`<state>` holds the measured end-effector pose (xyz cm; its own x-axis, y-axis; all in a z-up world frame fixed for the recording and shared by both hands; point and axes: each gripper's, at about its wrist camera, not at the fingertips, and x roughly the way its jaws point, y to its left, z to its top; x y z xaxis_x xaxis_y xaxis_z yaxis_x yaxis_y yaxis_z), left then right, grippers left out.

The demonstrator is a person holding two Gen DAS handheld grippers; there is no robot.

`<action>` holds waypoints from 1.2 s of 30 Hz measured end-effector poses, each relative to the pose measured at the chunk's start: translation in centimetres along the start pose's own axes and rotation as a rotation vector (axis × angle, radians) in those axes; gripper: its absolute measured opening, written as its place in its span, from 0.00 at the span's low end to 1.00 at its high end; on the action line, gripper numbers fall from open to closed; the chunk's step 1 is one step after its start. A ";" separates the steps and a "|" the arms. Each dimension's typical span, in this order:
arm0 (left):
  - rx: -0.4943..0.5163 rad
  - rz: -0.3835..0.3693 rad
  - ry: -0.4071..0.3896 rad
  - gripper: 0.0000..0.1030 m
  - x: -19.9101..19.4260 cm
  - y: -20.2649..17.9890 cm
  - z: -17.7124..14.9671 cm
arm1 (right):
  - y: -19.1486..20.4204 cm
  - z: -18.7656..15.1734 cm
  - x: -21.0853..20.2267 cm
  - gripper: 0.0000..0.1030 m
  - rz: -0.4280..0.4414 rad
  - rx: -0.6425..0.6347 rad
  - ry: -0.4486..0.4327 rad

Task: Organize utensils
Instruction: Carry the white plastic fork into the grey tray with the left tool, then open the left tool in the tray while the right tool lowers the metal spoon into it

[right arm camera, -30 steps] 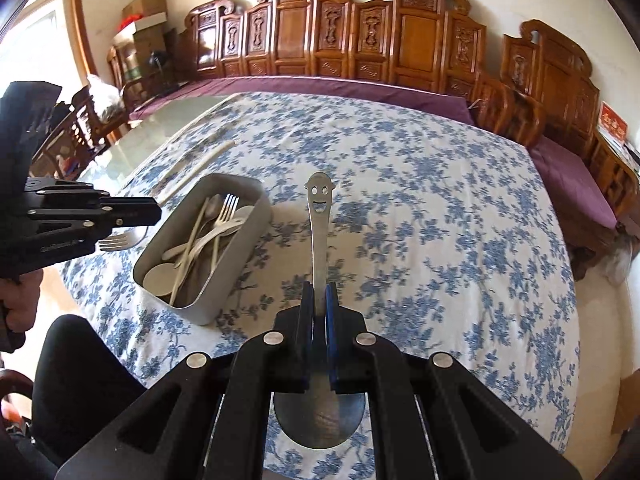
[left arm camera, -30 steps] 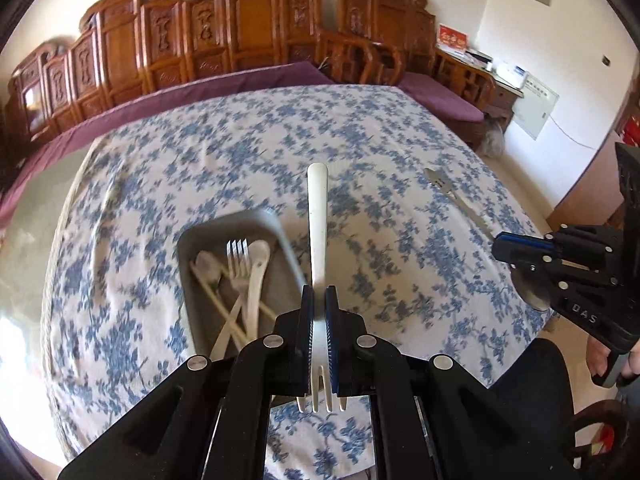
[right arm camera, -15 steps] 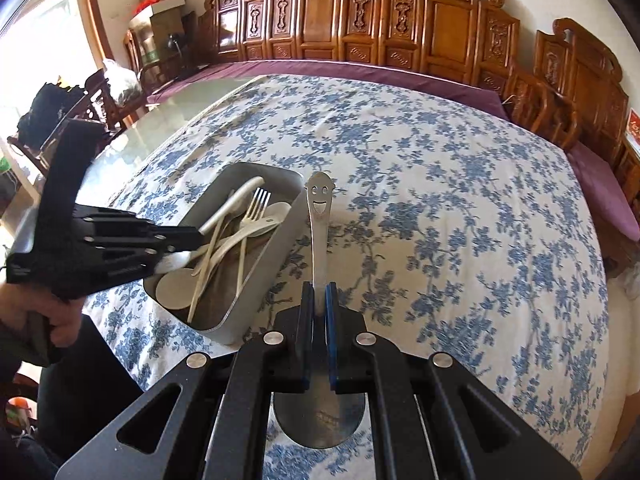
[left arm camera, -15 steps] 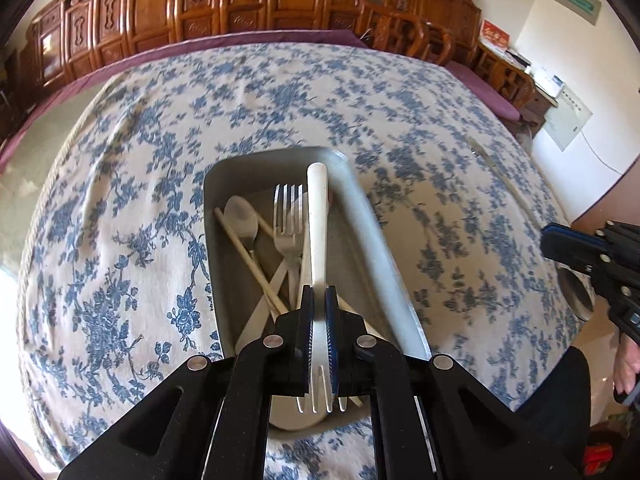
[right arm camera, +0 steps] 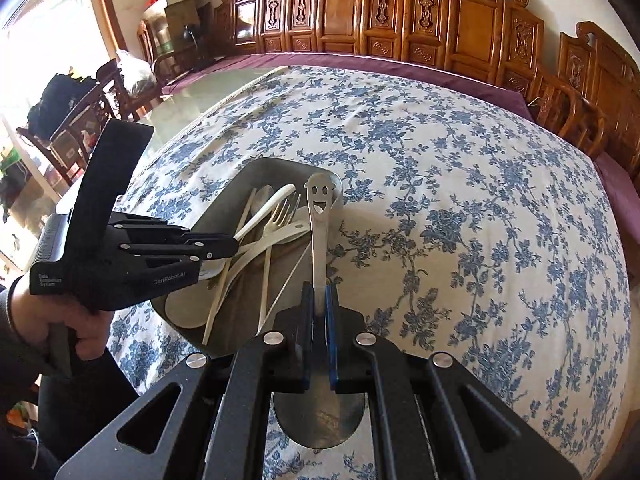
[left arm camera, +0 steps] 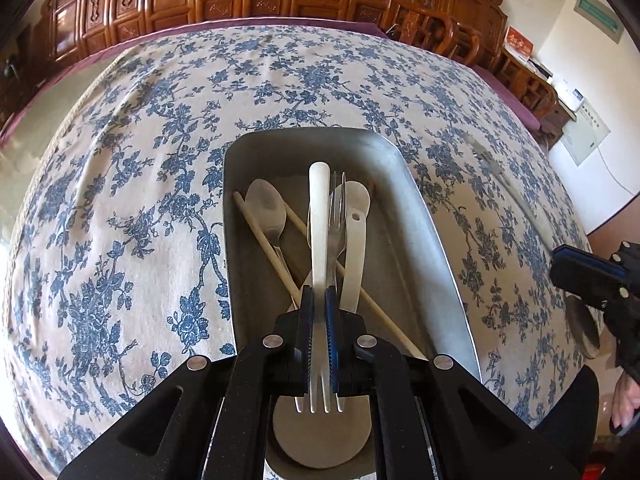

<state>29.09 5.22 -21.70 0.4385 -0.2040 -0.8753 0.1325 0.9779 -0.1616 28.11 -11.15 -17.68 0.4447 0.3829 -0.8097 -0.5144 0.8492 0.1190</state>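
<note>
My left gripper [left arm camera: 319, 292] is shut on a white-handled fork [left arm camera: 319, 220], handle forward and tines toward the camera. It hangs over a grey metal tray [left arm camera: 424, 208] that holds a steel spoon [left arm camera: 267, 208], a steel fork [left arm camera: 337, 216], a white spoon [left arm camera: 354, 232] and chopsticks [left arm camera: 264, 240]. My right gripper [right arm camera: 319, 288] is shut on a steel spoon with a smiley-face handle [right arm camera: 319, 208], bowl toward the camera, just beside the tray's [right arm camera: 276, 164] right wall. The right wrist view shows the left gripper [right arm camera: 234, 245] low over the tray's near end.
A blue floral tablecloth [right arm camera: 460, 200] covers the table, with a bare glass strip [right arm camera: 192, 100] at its left. Carved wooden chairs [right arm camera: 472, 32] ring the far side and the right. A person's hand [right arm camera: 72, 320] grips the left tool near the front edge.
The left gripper came down and across with the fork, from beside the tray to over it. The right gripper carried the smiley spoon leftward, up to the tray's right wall.
</note>
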 end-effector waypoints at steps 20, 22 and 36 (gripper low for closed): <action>0.009 0.042 -0.112 0.12 -6.5 1.7 -0.6 | 2.5 2.1 2.7 0.07 0.080 0.026 -0.001; -0.003 0.046 -0.118 0.12 -7.1 2.4 -0.9 | 2.8 2.3 3.2 0.07 0.088 0.029 0.004; -0.041 0.082 -0.137 0.14 -9.2 5.0 -1.9 | 4.9 3.0 7.7 0.07 0.095 0.066 0.053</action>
<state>24.00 12.10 -15.38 0.5636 -0.1248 -0.8166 0.0564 0.9920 -0.1127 31.24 -2.96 -21.62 0.3562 0.4445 -0.8219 -0.5019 0.8330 0.2330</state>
